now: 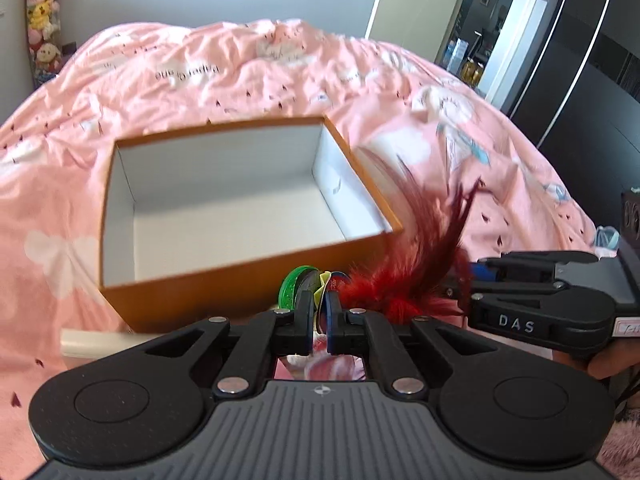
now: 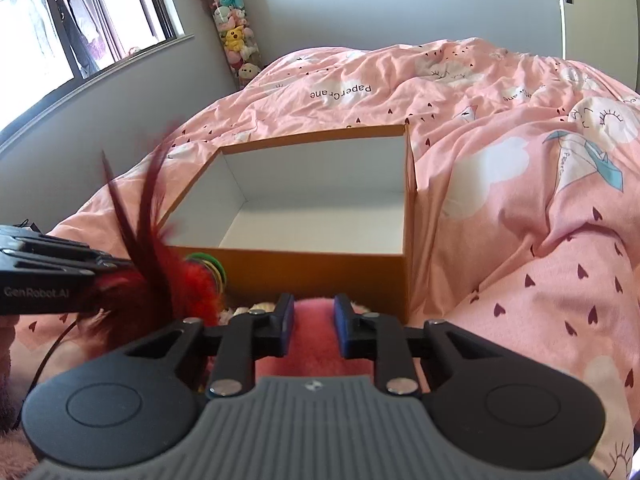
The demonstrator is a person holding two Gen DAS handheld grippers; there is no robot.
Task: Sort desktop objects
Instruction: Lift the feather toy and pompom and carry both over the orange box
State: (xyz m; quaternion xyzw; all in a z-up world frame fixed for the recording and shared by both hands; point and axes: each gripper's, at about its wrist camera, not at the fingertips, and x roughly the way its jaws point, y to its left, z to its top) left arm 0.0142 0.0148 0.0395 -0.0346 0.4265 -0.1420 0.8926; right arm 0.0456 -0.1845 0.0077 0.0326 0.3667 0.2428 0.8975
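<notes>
My left gripper (image 1: 320, 308) is shut on a shuttlecock (image 1: 400, 280), pinching its stack of green, yellow and blue discs, while the dark red feathers fan up to the right. Just beyond it an orange box (image 1: 180, 300) with a white, bare inside sits on the bedding. My right gripper (image 1: 476, 282) reaches in from the right beside the feathers. In the right wrist view the right gripper (image 2: 314, 318) is shut on a pink fluffy thing (image 2: 314, 340) that fills the gap between its blue pads. The left gripper (image 2: 116, 270) and shuttlecock (image 2: 192, 280) hang at the left, before the box (image 2: 320, 272).
A rumpled pink duvet (image 2: 500, 140) covers the bed under everything. A tall clear tube of plush toys (image 2: 236, 40) stands in the far corner beside a window (image 2: 80, 20). A dark wardrobe (image 1: 580, 80) lines the right side. Small pale things (image 2: 248, 311) lie by the box's front wall.
</notes>
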